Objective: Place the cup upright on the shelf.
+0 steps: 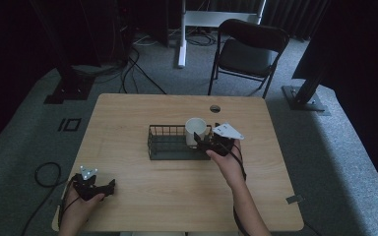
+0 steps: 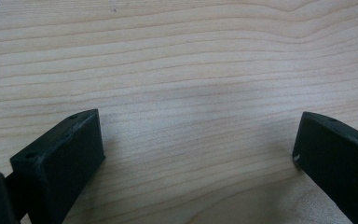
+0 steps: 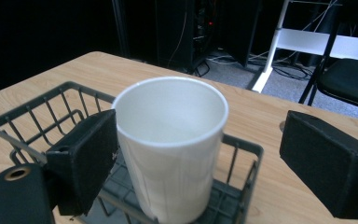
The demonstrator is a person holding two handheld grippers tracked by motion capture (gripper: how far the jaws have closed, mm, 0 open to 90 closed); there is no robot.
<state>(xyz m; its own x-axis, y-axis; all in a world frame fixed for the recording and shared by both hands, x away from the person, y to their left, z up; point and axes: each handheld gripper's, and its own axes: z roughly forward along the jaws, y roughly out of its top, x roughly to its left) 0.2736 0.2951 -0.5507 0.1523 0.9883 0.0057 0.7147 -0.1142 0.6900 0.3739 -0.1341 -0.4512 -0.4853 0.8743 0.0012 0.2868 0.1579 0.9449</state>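
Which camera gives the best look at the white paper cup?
The right gripper view: the white paper cup stands close, upright in the wire basket. The high view shows it small; the left gripper view shows bare tabletop.

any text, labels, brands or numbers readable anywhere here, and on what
None can be read.
White paper cup: plain, no print on the side that shows.
Black wire basket: no label.
Right gripper and left gripper: plain black jaws, no markings.
Wooden table: bare grain.
Folding chair: no legible mark.
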